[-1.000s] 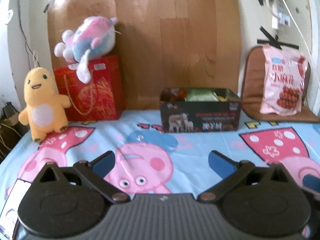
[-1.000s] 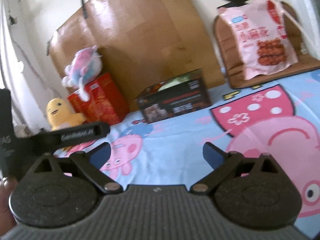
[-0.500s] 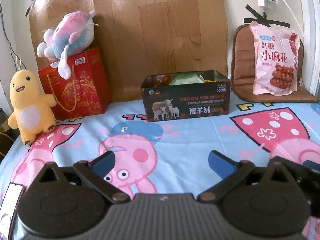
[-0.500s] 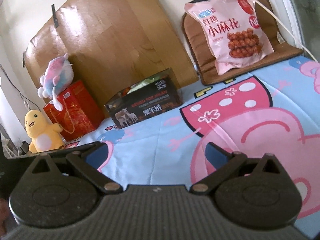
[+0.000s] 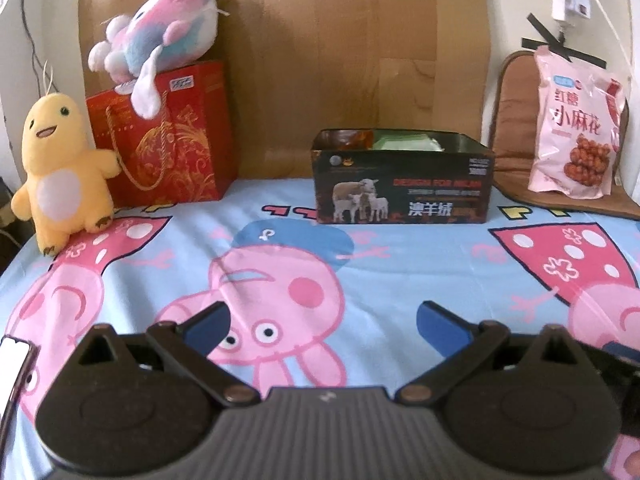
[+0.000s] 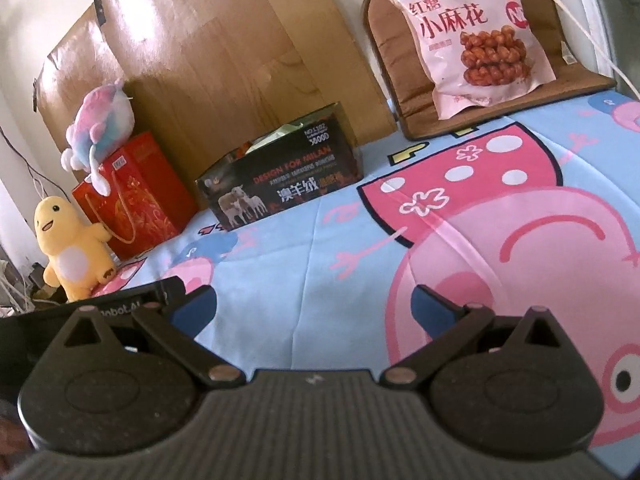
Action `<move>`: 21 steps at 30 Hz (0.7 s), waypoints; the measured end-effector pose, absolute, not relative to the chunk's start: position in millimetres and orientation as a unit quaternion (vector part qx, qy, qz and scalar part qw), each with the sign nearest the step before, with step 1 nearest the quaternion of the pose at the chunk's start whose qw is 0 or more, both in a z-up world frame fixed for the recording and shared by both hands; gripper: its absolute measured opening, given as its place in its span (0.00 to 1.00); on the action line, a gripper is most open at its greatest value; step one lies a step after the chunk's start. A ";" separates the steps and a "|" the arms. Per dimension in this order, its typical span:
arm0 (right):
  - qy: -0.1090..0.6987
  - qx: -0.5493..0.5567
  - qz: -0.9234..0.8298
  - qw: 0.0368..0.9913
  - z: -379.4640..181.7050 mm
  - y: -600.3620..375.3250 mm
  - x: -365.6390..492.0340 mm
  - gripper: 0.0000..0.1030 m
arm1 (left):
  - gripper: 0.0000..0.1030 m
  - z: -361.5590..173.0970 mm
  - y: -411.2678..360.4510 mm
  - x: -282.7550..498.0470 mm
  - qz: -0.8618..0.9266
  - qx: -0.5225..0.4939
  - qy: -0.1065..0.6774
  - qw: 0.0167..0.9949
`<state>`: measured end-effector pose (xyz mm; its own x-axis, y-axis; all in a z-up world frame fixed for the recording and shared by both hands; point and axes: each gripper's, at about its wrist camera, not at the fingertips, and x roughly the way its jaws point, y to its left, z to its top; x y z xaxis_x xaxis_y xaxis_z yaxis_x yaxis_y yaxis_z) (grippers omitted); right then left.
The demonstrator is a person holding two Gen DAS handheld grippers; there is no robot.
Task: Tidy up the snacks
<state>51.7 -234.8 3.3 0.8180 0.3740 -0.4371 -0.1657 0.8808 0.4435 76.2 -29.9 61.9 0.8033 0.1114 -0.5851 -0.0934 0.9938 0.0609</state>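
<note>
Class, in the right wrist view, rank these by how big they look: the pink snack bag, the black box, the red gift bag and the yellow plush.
1. Pink snack bag and black box: too alike to rank.
2. Red gift bag.
3. Yellow plush, smallest.

Soft daylight, glare on wood panel (image 6: 208, 40), fisheye-warped edges, slight blur.

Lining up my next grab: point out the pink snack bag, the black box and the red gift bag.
pink snack bag (image 6: 464, 36), right wrist view, middle of its front.
black box (image 5: 404, 188), left wrist view, front wall.
red gift bag (image 5: 172, 140), left wrist view, front face.
</note>
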 end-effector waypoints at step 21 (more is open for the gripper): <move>0.258 0.166 0.111 0.945 4.1 -217.7 56.7 1.00 | 1.00 53.1 -2.5 79.4 0.041 -0.013 0.318 0.947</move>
<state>56.7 -217.7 4.1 0.8422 0.2955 -0.4509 -0.1245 0.9204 0.3706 79.4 -2.5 53.1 0.7941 0.0700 -0.6038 -0.0867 0.9962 0.0015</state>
